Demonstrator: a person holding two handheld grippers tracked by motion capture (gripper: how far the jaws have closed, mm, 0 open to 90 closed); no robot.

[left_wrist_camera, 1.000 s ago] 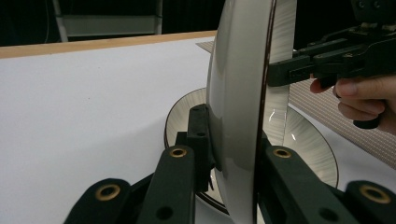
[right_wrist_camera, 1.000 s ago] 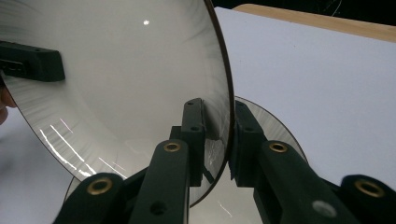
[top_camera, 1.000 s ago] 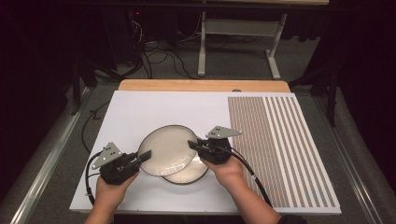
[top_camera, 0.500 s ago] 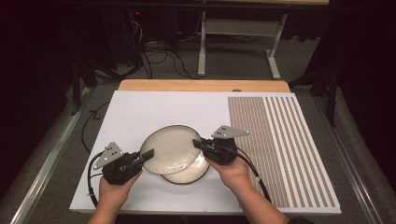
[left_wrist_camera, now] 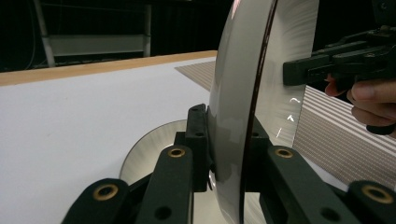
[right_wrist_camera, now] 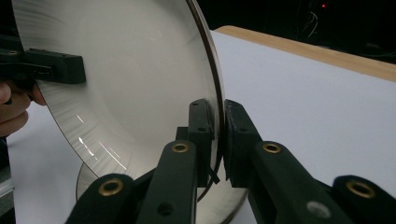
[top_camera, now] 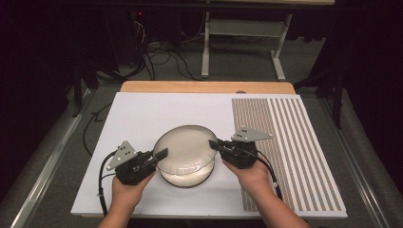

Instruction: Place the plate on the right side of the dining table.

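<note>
The upper bowl [top_camera: 184, 149] hangs just above the lower bowl [top_camera: 186, 177], which sits on the white mat [top_camera: 142, 114] near my edge of the table. I hold the upper one by its rim from both sides. My left gripper [top_camera: 159, 155] is clamped on the rim at the left; in the left gripper view its jaws pinch the metal wall [left_wrist_camera: 233, 116] between them, with the lower bowl [left_wrist_camera: 149, 154] lying flat on the mat behind. My right gripper [top_camera: 215, 144] is clamped on the opposite rim; in the right gripper view the pads press on either side of the edge [right_wrist_camera: 217, 116], and its jaws have just been closing onto it. From that view the other gripper [right_wrist_camera: 56, 67] shows across the bowl's brushed inside. A thin slice of the lower bowl [right_wrist_camera: 224, 196] peeks out underneath; I think the two bowls are apart, but the gap is hard to judge from above. To the right of the bowls the mat turns to a striped panel [top_camera: 290, 147], and the table's wooden edge [top_camera: 204, 87] runs along the far side. Cables [top_camera: 166, 57] lie on the floor beyond.
</note>
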